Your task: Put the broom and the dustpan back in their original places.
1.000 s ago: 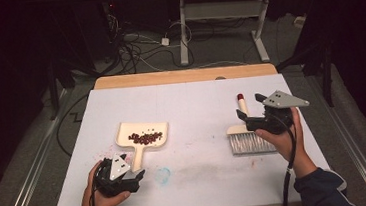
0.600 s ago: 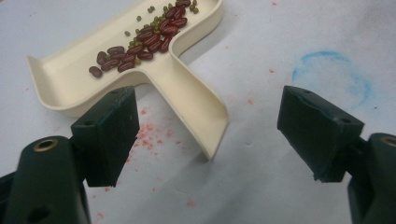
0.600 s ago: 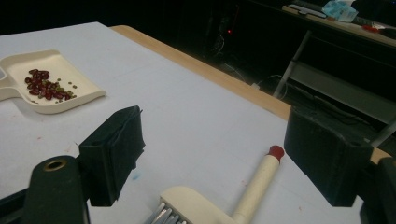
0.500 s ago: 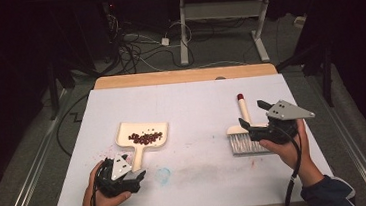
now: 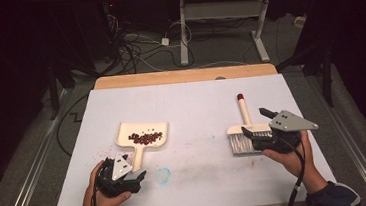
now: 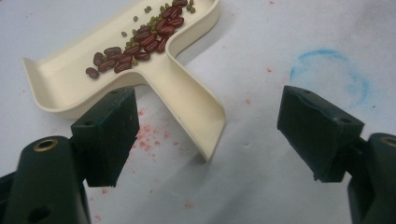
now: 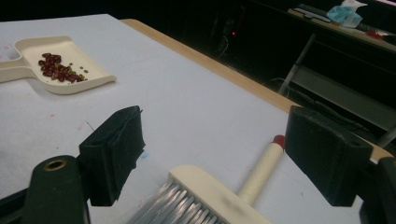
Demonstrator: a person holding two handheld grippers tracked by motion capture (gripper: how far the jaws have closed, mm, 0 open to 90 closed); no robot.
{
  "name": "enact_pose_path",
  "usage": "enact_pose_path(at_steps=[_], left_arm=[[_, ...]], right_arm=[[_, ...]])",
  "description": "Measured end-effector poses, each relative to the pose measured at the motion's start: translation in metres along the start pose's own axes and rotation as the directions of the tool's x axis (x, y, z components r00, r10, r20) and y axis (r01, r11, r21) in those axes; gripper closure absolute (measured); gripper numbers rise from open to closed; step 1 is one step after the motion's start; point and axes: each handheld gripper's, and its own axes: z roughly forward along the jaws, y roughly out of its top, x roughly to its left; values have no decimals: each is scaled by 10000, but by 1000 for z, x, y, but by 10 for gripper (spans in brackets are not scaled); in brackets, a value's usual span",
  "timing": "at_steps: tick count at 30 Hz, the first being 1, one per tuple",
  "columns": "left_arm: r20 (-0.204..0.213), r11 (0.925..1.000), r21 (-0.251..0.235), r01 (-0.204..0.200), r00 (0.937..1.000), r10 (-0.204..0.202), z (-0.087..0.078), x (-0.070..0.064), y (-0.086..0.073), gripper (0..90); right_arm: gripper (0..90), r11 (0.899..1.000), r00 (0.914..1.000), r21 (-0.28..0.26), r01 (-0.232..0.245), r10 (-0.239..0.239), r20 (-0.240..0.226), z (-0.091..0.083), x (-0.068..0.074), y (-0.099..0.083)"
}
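Dustpan lies flat, left of table centre, with beans piled in its tray and its handle toward the left gripper. Brush lies at right, bristles near the right gripper. Risk: a skewed grasp on the handle tips the pan and spills beans. Both grippers spread wide, empty, held low; right hovers over brush.

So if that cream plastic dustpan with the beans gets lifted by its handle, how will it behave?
The cream plastic dustpan looks rigid and probably light. The loose red beans would likely slide or spill if it tilts. Its smooth handle might slip between the left gripper's open jaws.
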Motion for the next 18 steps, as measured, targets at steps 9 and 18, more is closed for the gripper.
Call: enact_pose_path(at_steps=[9, 18], left_arm=[[-45, 10000, -53, 2, 10000, -3, 0, -1, 1, 203], [-89, 10000, -86, 11, 10000, -11, 0, -1, 1, 203]], right_arm=[[202, 10000, 9999, -30, -87, 87, 50, -9, -2, -15], [205, 9999, 9999, 159, 35, -38, 155, -15, 3, -37]])
